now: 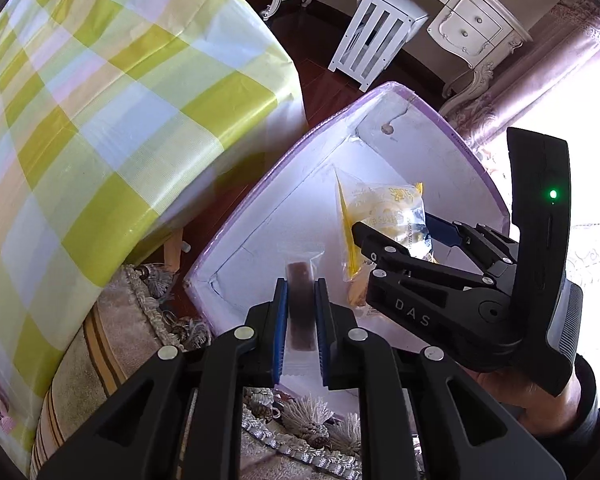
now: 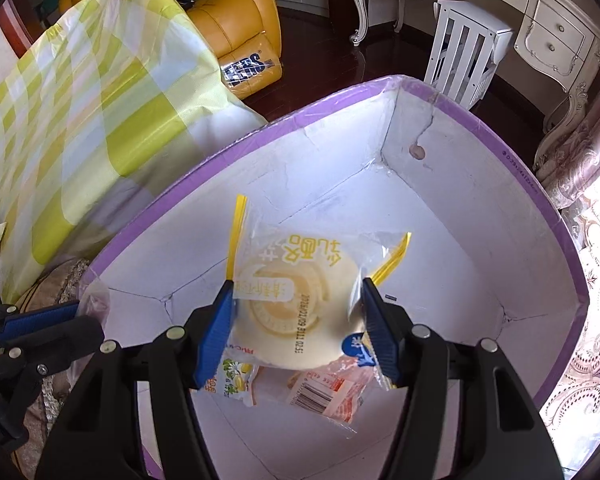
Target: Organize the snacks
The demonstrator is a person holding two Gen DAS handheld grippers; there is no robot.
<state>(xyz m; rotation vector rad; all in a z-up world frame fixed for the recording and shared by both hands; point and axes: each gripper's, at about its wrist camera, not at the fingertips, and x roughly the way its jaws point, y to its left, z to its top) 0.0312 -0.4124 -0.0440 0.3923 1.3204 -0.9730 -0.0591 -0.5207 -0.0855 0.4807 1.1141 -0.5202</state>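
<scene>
L tongs (image 1: 302, 288) clamp brown bar (image 1: 301, 308); R tongs (image 2: 298, 292) grip round cake pkt (image 2: 296, 304) over box (image 2: 460, 208).

right gripper (image 2: 296, 300) clamps a round cake packet (image 2: 296, 300) over the purple-rimmed box (image 2: 452, 216), above two packets (image 2: 292, 388)

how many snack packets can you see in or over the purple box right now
4: a brown bar in the left gripper, a round cake packet in the right gripper, and two packets on the box floor beneath it. More may be hidden.
</scene>
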